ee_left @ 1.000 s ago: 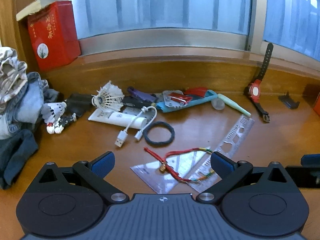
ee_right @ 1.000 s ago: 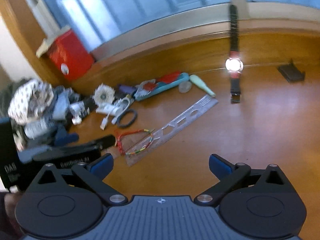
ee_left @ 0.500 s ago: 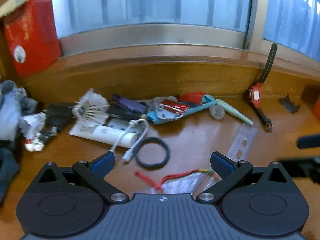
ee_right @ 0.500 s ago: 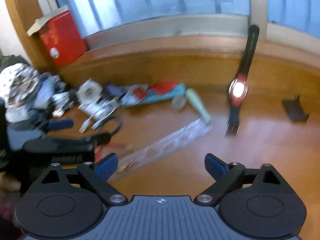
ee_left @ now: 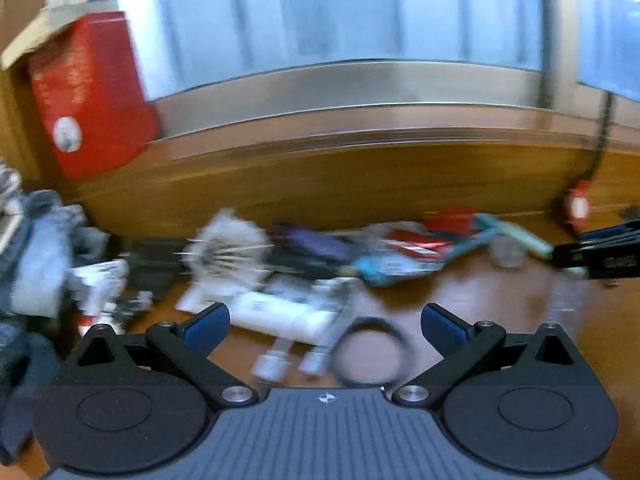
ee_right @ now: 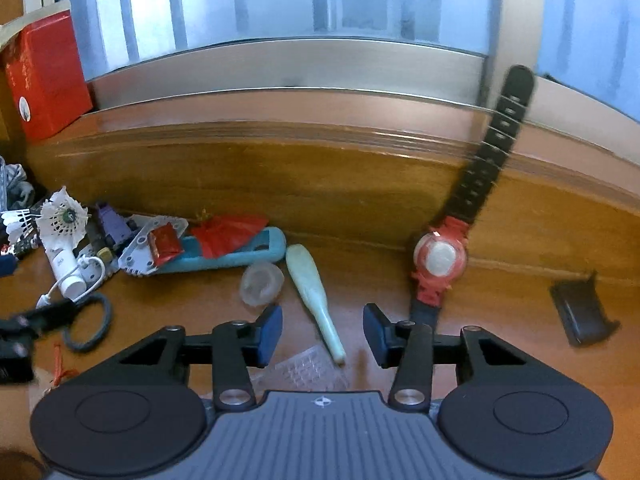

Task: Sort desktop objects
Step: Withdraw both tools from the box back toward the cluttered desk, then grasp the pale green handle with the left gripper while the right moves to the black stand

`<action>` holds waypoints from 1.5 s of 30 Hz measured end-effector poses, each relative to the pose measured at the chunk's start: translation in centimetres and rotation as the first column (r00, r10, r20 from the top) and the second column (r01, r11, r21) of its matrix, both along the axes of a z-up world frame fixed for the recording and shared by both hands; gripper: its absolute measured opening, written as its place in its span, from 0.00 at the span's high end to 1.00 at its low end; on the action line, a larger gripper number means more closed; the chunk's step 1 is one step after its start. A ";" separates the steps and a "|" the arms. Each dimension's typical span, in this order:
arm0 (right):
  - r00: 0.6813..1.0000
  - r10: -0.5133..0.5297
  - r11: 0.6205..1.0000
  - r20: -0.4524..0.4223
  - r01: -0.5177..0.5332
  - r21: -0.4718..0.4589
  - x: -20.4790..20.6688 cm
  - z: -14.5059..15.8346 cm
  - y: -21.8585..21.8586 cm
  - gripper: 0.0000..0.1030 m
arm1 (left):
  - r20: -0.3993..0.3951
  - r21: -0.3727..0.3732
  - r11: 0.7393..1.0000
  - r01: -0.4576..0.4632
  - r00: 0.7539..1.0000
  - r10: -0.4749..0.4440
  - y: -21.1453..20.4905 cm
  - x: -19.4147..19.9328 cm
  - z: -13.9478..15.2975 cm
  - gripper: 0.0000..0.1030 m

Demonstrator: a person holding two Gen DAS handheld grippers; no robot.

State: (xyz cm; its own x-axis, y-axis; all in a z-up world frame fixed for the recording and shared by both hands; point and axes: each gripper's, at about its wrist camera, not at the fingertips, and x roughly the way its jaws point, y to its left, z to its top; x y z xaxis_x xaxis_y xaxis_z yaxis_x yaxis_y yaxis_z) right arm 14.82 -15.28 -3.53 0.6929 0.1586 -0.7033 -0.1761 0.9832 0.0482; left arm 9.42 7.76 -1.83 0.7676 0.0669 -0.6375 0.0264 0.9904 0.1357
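From the left wrist, the left gripper (ee_left: 324, 322), jaws spread and empty, has advanced over the black hair tie (ee_left: 370, 356) on the worktop (ee_left: 460, 292); from the right wrist, the right gripper's (ee_right: 322, 334) jaws have narrowed, half-closed and empty, around the pale green pen (ee_right: 314, 286), likely the first pick.

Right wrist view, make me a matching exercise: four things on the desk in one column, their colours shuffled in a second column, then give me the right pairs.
Things:
1. box
2. hair tie
3. remote cover
4. shuttlecock

Colours:
A. white
B. teal
C. red
D. black

Pairs: 1-C, 2-D, 3-B, 4-A
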 end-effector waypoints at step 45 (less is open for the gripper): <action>0.990 0.123 0.982 -0.071 -0.111 0.153 -6.1 0.0 -2.1 0.64 | -0.071 0.002 0.664 0.748 0.662 -0.746 -6.9 -0.8 -2.3 0.00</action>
